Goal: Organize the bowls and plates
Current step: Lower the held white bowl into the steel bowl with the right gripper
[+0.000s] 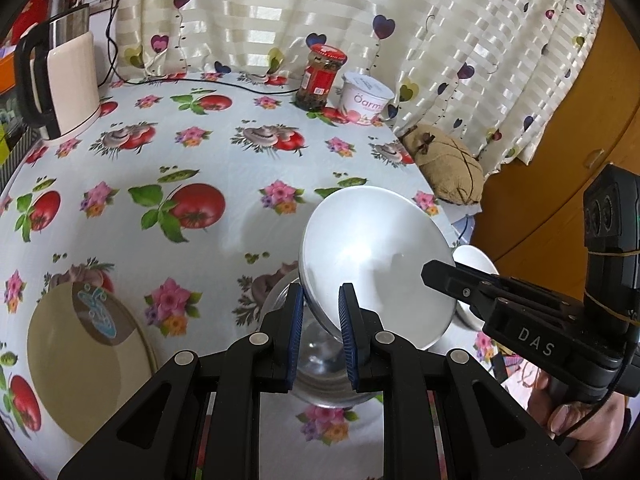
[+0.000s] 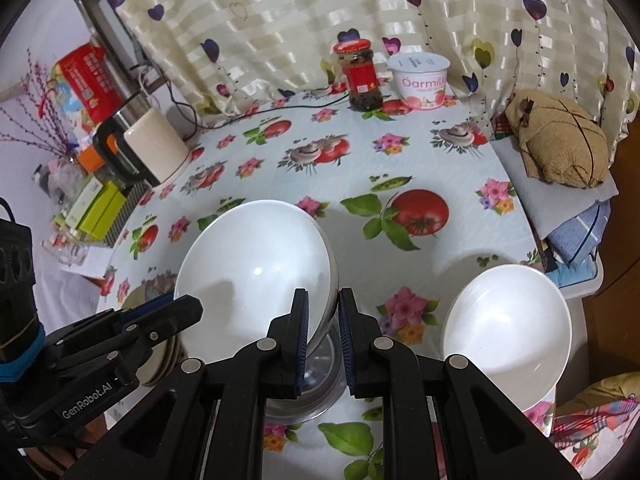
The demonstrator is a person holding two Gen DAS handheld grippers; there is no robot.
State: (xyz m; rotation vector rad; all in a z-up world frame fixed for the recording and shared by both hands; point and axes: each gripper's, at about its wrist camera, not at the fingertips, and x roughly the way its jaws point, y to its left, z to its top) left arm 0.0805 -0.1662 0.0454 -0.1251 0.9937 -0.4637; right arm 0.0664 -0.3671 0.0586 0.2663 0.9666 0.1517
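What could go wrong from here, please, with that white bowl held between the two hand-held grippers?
1. The white bowl is pinched only at its rim by the left hand-held gripper and right hand-held gripper, tilted above the steel bowl; uneven motion could make it slip and chip.
2. The small white bowl sits at the table edge; a sideways swing of the right one might knock it off.

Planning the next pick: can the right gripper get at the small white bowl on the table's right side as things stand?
Probably not yet: the right gripper is shut on the large white bowl's rim. The small white bowl itself sits uncovered on the flowered tablecloth, with nothing between.
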